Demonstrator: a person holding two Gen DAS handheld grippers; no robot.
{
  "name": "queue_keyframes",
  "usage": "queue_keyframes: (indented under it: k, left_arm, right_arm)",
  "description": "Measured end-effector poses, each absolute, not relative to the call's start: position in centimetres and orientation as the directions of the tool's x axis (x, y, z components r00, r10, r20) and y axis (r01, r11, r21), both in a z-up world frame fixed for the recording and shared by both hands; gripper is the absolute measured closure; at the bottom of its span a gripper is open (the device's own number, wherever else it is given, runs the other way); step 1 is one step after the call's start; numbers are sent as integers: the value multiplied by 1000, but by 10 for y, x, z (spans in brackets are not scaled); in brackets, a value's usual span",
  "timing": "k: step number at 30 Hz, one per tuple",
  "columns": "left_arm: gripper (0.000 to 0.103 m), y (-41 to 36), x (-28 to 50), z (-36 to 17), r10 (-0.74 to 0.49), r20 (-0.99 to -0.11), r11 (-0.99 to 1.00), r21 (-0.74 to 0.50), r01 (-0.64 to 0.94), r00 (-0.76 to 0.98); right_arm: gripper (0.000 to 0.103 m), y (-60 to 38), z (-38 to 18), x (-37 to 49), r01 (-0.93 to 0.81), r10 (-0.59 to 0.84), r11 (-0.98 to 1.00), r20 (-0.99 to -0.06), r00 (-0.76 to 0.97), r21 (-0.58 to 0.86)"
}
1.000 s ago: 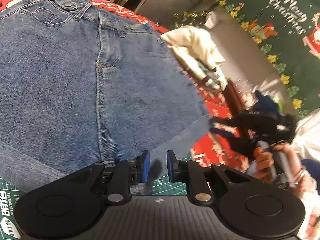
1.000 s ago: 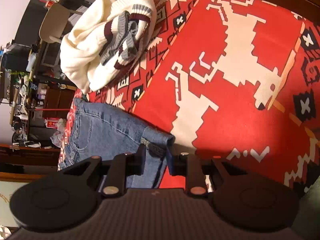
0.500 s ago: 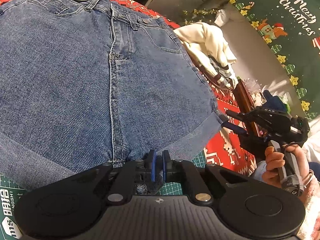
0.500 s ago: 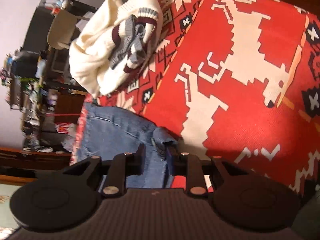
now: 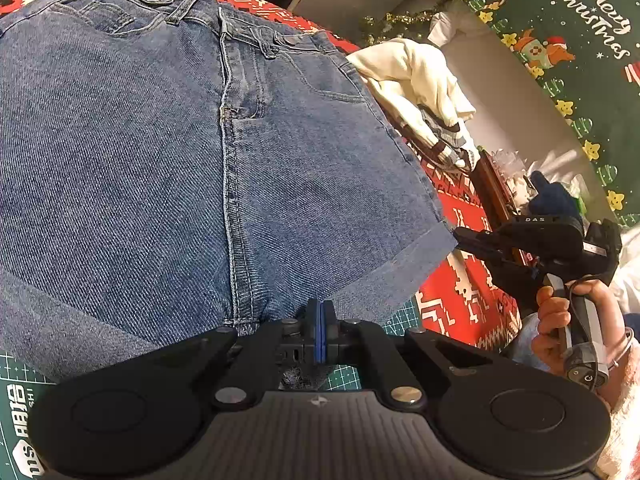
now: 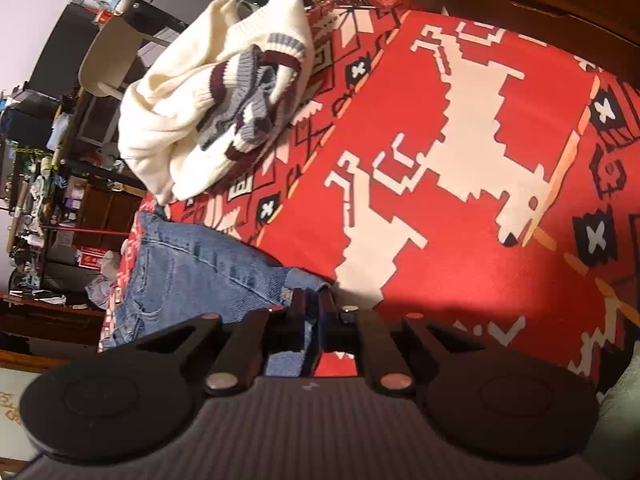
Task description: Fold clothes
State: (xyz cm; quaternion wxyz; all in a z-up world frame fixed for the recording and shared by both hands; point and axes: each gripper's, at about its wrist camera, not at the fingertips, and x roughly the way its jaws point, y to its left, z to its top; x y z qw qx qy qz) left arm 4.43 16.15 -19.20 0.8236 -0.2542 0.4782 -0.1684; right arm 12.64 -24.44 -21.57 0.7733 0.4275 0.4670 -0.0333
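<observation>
Two claws work one pair of denim shorts (image 5: 160, 168). The left claw (image 5: 319, 320) is pressed together on the hem at the crotch seam, low over a green cutting mat (image 5: 16, 364). The right claw (image 6: 312, 304) is clamped on the cuffed corner of one leg; a hand (image 5: 560, 320) grips its handle, claw level. The shorts lie spread, front up, on the desk's red patterned cloth (image 6: 460, 240). One cream sweater (image 6: 208, 96) sits crumpled beyond them.
</observation>
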Motion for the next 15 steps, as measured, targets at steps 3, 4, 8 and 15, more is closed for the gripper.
queue_keyframes:
  k: [3,4,8,15]
  left_arm:
    - [100,160,44,-191,-516,-705,820,-570,45,487]
    - [100,160,43,-191,-515,-705,822,-568,46,487]
    - [100,161,44,-191,-520,-704,816,-577,36,484]
    - [99,157,41,-180,-511,-689,825,-562,66,515]
  right_arm:
    - [97,-245,-216,125,453,346,632,-752,561,629]
    - [97,-244,-216,124,453,343,634,-753,562,627]
    - [103,-248,-211,122,476,296,643,-768,568,600]
    - [102,-238,-189,117,362,332,675,-703,629,643]
